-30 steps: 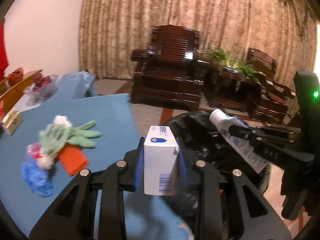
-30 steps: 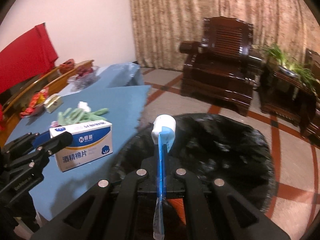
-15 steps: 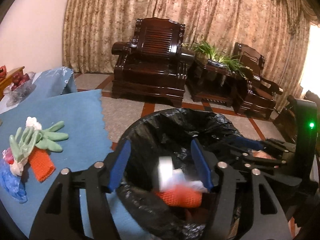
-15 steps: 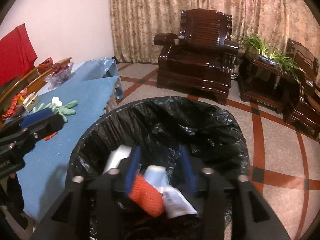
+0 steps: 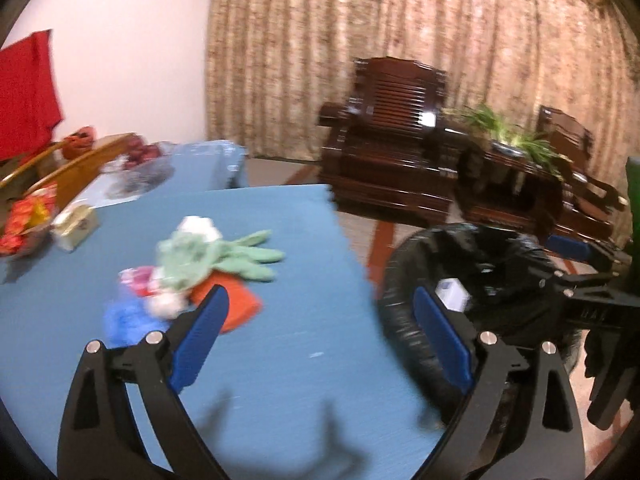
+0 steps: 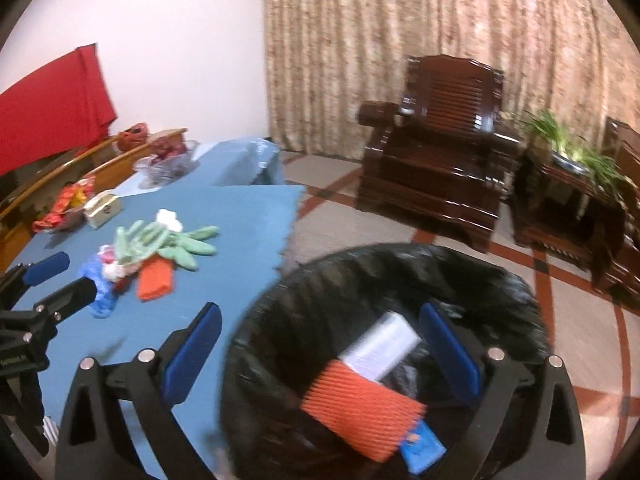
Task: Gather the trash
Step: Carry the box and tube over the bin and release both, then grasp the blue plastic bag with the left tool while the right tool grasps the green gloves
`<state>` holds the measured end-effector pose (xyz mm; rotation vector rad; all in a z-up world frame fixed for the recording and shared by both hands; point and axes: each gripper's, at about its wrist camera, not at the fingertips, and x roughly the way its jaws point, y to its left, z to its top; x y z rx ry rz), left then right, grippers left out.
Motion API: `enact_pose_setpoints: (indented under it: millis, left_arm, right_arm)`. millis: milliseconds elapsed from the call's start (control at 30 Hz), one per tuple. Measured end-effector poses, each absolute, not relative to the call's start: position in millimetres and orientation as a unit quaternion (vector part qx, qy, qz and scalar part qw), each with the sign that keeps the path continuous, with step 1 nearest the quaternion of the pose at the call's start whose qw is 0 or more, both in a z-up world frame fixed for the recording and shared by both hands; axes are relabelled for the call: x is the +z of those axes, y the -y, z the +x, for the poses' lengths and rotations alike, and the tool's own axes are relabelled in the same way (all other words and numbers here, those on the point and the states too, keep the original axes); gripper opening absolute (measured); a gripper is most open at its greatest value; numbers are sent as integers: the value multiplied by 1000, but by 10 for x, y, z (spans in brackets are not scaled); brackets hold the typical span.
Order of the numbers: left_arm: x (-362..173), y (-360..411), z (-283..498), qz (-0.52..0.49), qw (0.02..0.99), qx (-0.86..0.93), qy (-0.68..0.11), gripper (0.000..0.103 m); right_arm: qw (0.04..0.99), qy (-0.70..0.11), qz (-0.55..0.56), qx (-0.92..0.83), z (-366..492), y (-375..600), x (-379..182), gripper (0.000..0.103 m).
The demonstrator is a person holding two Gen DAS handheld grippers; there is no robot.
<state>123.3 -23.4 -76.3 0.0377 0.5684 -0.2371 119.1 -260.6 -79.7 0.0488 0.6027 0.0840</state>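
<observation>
My left gripper [image 5: 320,304] hangs over the blue table [image 5: 280,360] with its jaws opening wide and nothing between them. Just past its left finger lies a trash pile: green gloves [image 5: 216,256], an orange knit piece [image 5: 236,304] and a blue wad [image 5: 128,320]. To the right stands the black-bagged bin [image 5: 400,320] with a white box [image 5: 452,300] inside. My right gripper [image 6: 320,316] hovers over the bin [image 6: 300,292], its jaws opening and empty. Below it lie the white box [image 6: 384,344], an orange knit piece [image 6: 360,404] and a blue packet [image 6: 424,446].
A small cream box [image 5: 76,224], red snack packets [image 5: 28,216] and a glass bowl [image 5: 140,168] sit at the table's far left. A dark wooden armchair [image 6: 440,168] and a side table with plants [image 6: 568,200] stand beyond the bin. The table's edge runs beside the bin.
The left gripper dropped the white box and the right dropped the tube into the bin. Both sets of jaws widened. The left gripper swung left, back over the table.
</observation>
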Motion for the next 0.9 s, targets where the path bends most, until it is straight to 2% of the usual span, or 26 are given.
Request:
enact_pose_setpoints:
  millis: [500, 667, 800, 900]
  left_arm:
    - [-1006, -1054, 1313, 0, 954, 28, -298, 91]
    - [-1198, -1183, 1465, -7, 948, 42, -314, 91]
    - [-1363, -1224, 1601, -9, 943, 39, -331, 85]
    - [-1469, -1239, 1719, -11, 939, 40, -340, 85]
  right_arm:
    - [944, -301, -1, 132, 1665, 1394, -1023, 97]
    - [939, -314, -6, 139, 1821, 1197, -1192, 97]
    - [934, -328, -7, 142, 1930, 1082, -1321, 97]
    - [931, -335, -11, 145, 1971, 1028, -1397, 96]
